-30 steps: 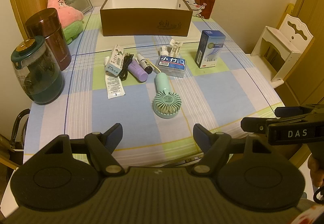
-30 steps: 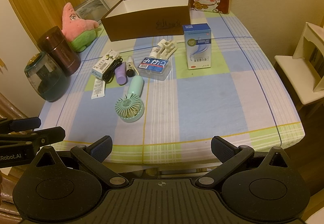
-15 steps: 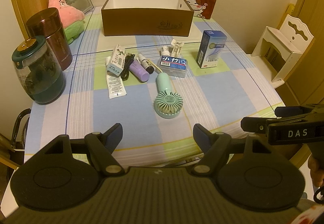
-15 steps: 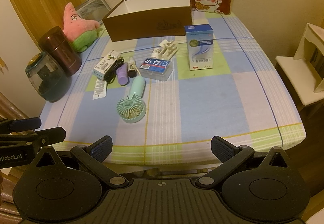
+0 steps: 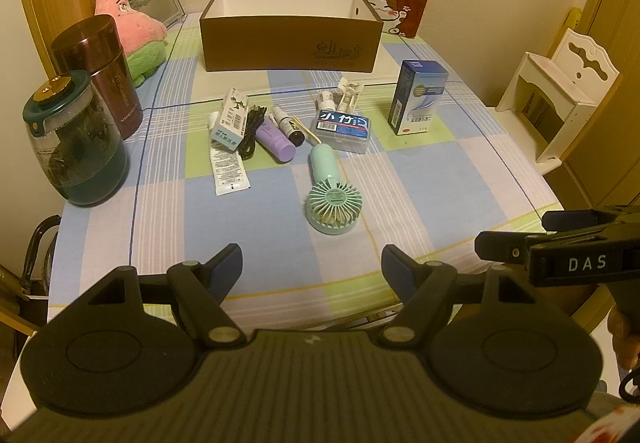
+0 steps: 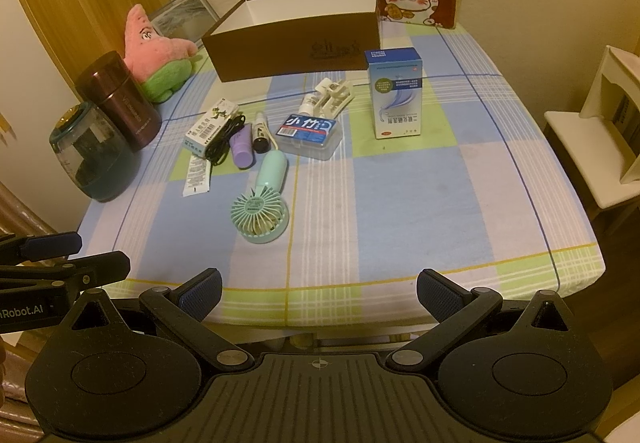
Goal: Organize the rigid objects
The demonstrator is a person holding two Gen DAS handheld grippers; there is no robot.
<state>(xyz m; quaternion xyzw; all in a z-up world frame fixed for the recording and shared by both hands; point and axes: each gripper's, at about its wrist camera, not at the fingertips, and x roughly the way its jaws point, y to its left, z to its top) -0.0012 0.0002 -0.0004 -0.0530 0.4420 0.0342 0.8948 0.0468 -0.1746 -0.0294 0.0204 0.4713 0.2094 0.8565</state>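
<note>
A loose cluster of small items lies around the middle of the worktop [image 5: 440, 179], which is covered with a checked cloth. Nearest the front edge is a mint handheld fan [image 5: 333, 199], its head toward the grippers. Behind it sit a clear case with a blue label [image 5: 343, 129], a purple bottle [image 5: 275, 141], a dark-capped tube [image 5: 289, 125], a coiled black cable [image 5: 251, 131] lying against a small white carton [image 5: 231, 119], and a flat sachet [image 5: 227, 170]. A blue-and-white medicine box [image 5: 416, 102] stands upright to the right of the cluster. An open brown box [image 5: 291, 43] (its white inside looks bare) sits toward the back edge. Along the left edge stand a teal-lidded glass jar [image 5: 74, 147], a maroon flask [image 5: 100, 71] and a pink star plush [image 5: 128, 31].

The left gripper [image 5: 312, 263] hovers over the front edge, fingers spread apart, holding nothing. The right gripper [image 6: 318, 289] hangs likewise, fingers wide apart and holding nothing.
</note>
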